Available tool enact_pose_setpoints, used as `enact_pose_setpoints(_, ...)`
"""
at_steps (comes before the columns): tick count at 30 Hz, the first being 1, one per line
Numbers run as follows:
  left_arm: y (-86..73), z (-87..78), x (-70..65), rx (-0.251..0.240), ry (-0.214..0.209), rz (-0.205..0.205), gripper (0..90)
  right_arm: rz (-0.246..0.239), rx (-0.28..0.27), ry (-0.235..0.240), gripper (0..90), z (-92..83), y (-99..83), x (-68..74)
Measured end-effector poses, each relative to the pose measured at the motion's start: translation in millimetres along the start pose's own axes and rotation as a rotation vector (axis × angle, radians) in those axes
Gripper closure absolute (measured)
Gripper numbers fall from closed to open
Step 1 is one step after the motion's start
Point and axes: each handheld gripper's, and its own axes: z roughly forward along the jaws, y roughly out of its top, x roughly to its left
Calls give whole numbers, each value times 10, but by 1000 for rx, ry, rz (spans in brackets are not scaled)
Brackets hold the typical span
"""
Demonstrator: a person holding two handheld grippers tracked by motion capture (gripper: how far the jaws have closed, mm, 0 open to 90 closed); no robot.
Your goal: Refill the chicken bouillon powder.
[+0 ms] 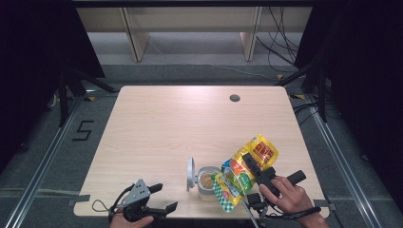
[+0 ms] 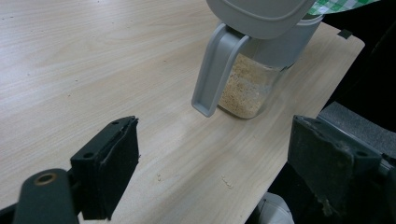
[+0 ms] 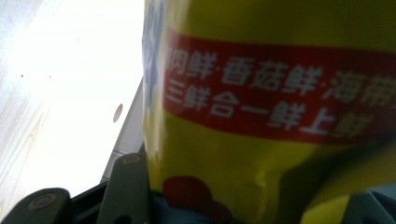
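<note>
A glass jar [image 1: 207, 184] of beige granules stands near the table's front edge, its grey flip lid [image 1: 190, 173] hanging open to the left. My right gripper [image 1: 251, 164] is shut on a yellow and green food pouch [image 1: 236, 180], which is tilted with its lower end over the jar's mouth. Close up, the pouch [image 3: 261, 140] with its red band sits between the jaws of the right gripper [image 3: 247, 200]. At the front left, my left gripper [image 1: 164, 197] is open and holds nothing. Its view looks past the left gripper [image 2: 219, 158] to the jar [image 2: 245, 88] and lid [image 2: 261, 14].
The light wooden table [image 1: 180, 123] has a cable hole [image 1: 235, 98] at the back right. A few crumbs [image 2: 226, 182] lie on the wood in front of the jar. Shelf legs and cables stand on the floor beyond the table.
</note>
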Motion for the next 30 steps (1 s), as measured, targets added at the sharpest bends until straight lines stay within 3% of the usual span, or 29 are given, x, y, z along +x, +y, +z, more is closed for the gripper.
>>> enact_pose_setpoints(22, -3, 11, -1, -5, -5, -5, 160, 10, 5, 0, 542, -3, -29, -7)
enact_pose_setpoints(23, -2, 7, 2, 0, -5, 1, 160, 59, 38, 25, 542, -27, -31, 43)
enact_pose_setpoints(25, -1, 11, -2, -6, -4, -7, 160, 43, 34, 16, 542, -18, -27, 26)
enact_pose_setpoints(26, -3, 8, -3, -5, -1, -10, 160, -13, -2, -6, 542, 3, -22, -19)
enact_pose_setpoints(30, -3, 8, -3, -5, 0, -11, 160, 9, 4, -3, 542, -3, -30, -13)
